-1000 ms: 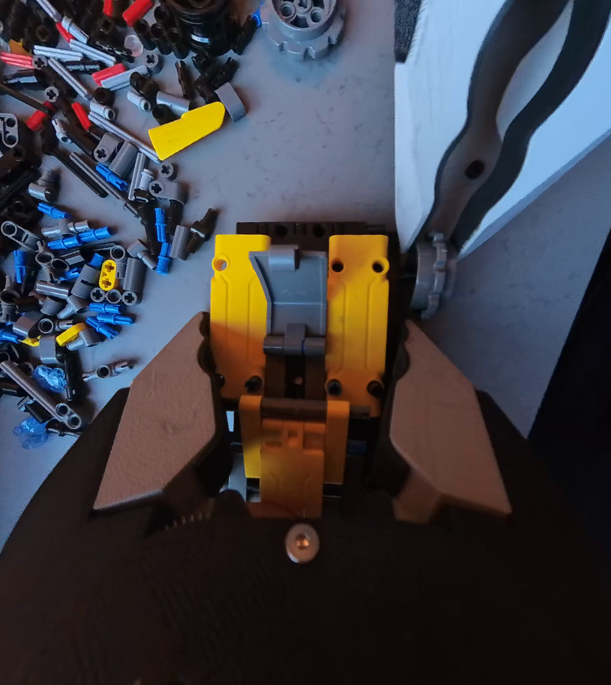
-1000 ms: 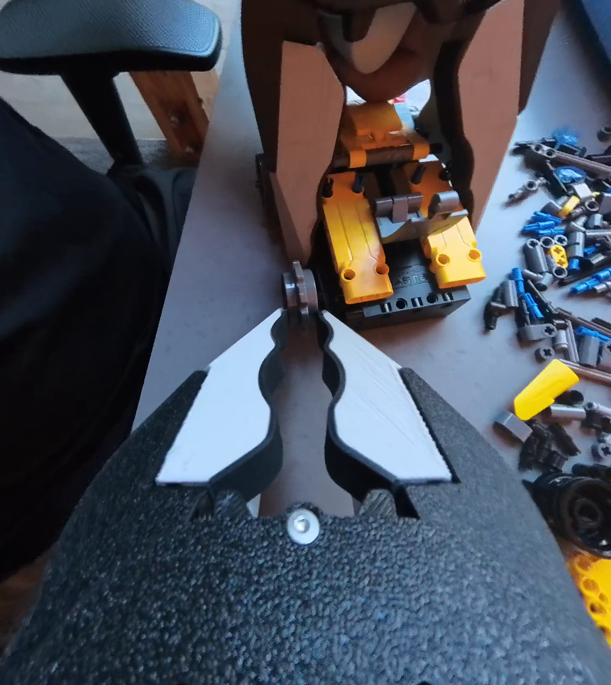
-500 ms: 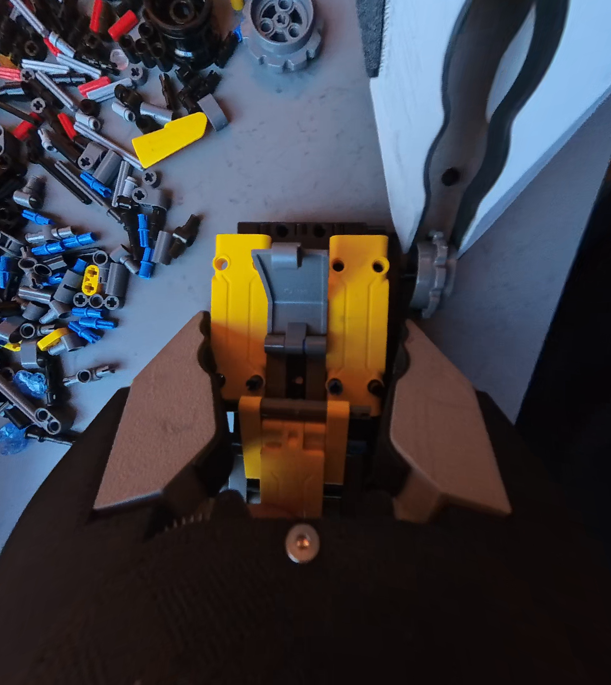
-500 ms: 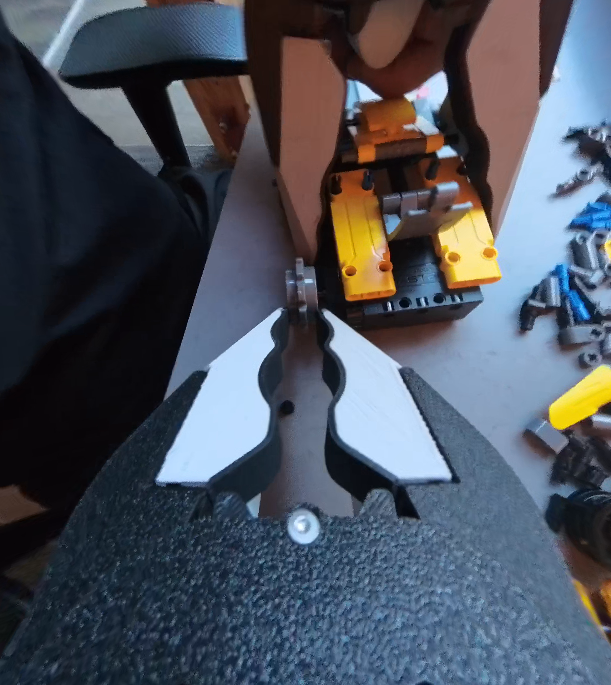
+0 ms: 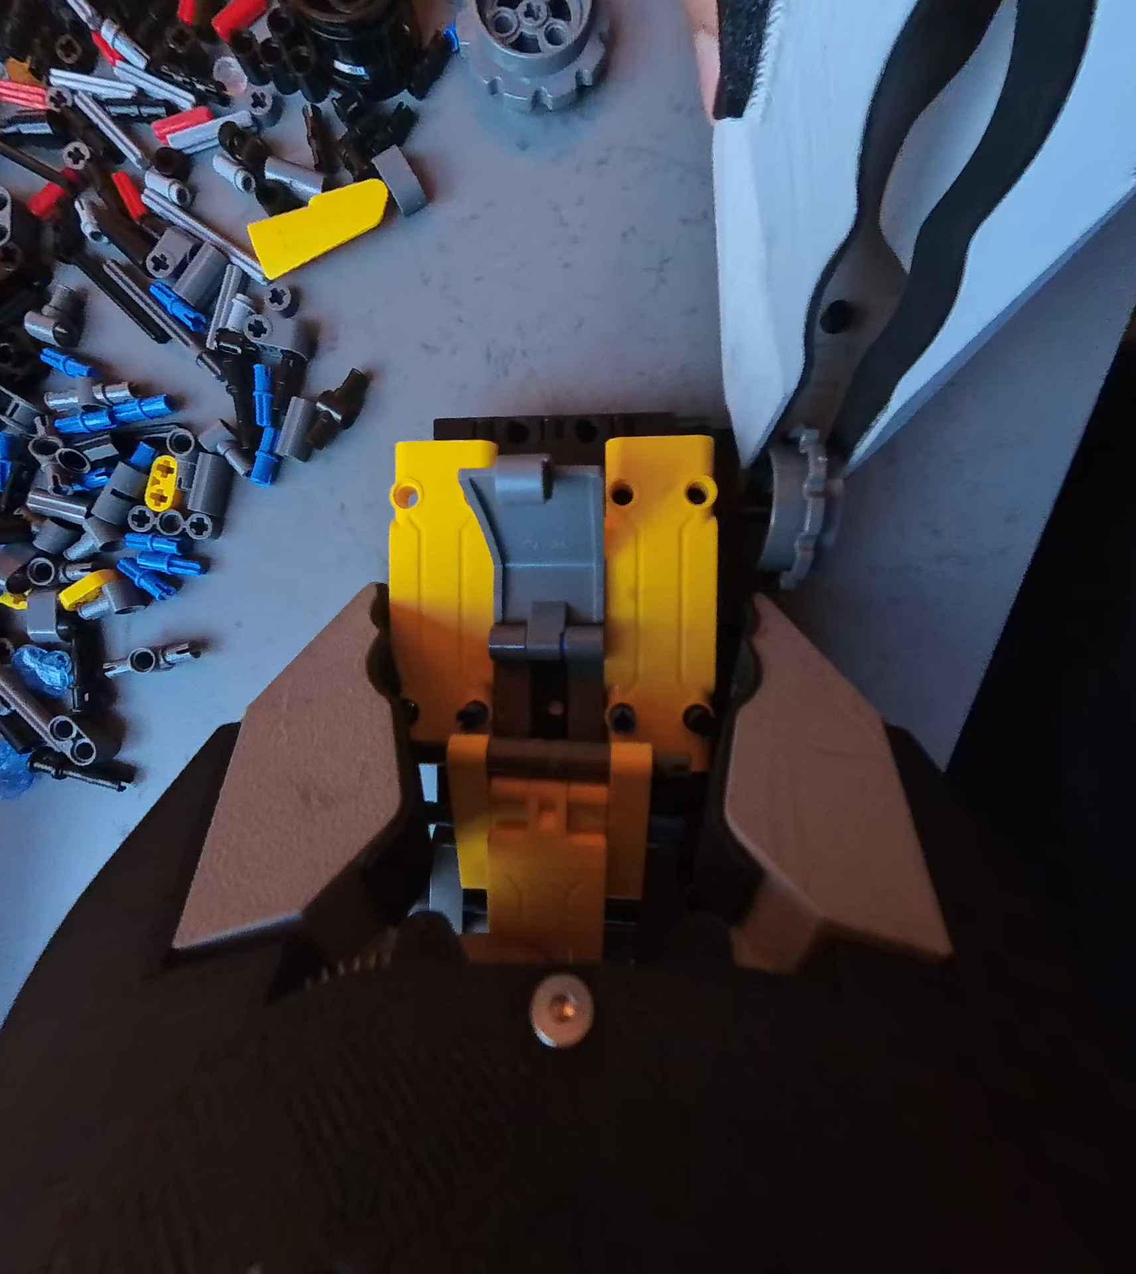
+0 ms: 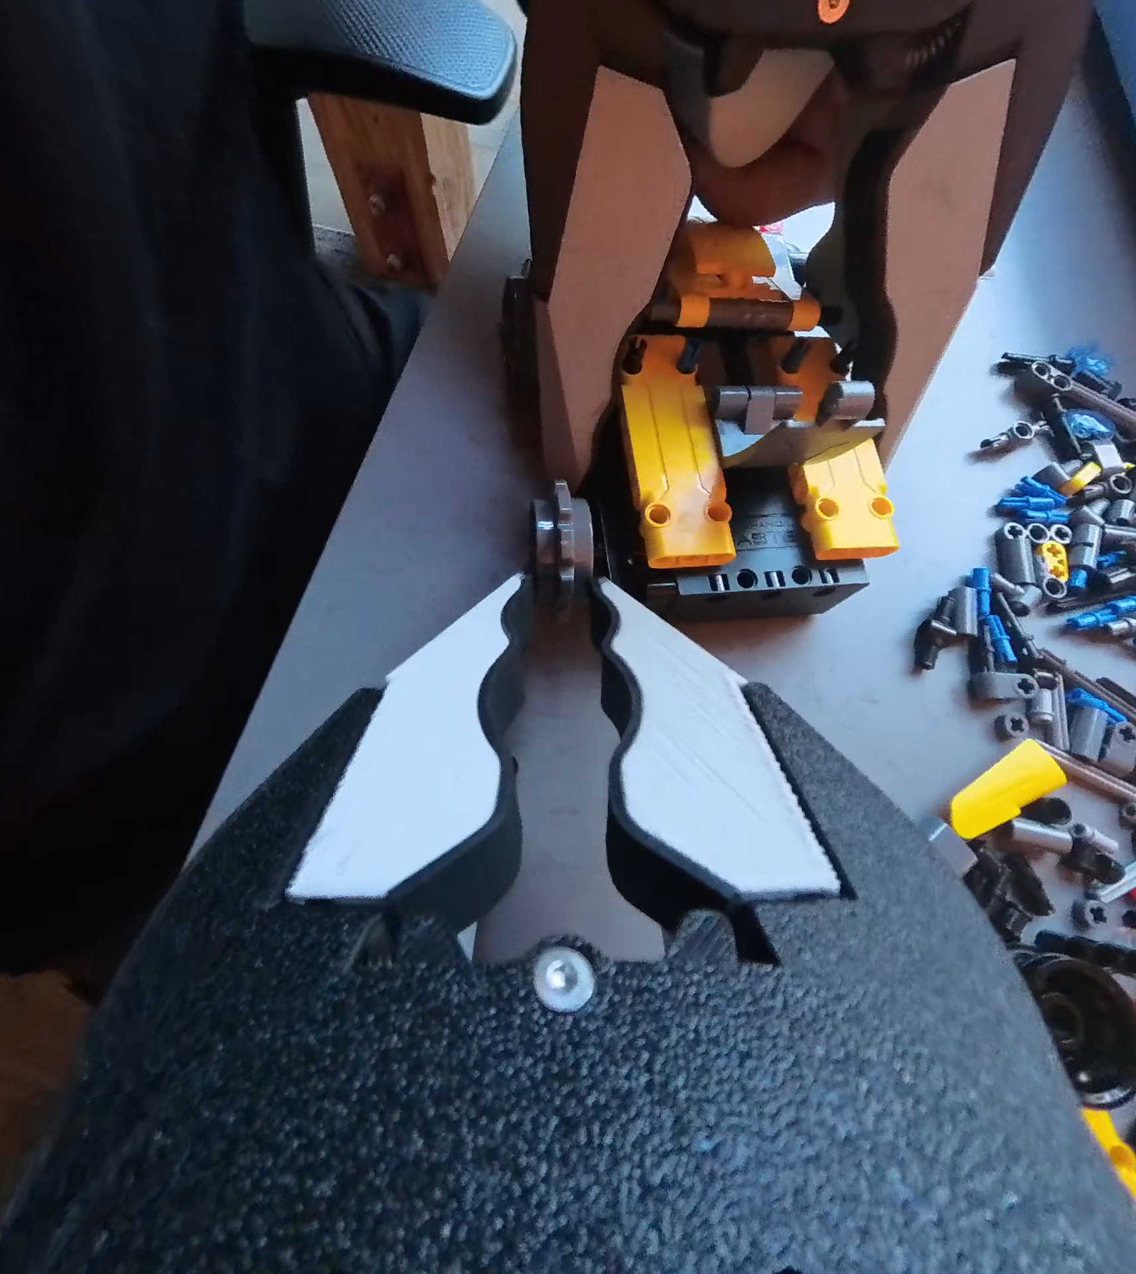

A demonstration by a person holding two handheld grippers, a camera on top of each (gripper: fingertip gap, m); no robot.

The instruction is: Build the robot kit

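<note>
Yellow and black, the brick model [image 5: 555, 586] is sitting on the grey bench [image 5: 551, 310], clenched between the 2 brown fingers of the left gripper [image 5: 555, 600]. The right gripper [image 6: 560, 589] is pinching with its white fingers a small grey gear [image 6: 560, 544] at the model's side. Beyond the left fingers the loose parts pile [image 5: 103, 413] is lying. Only the right wrist view is showing a chair armrest [image 6: 386, 62].
</note>
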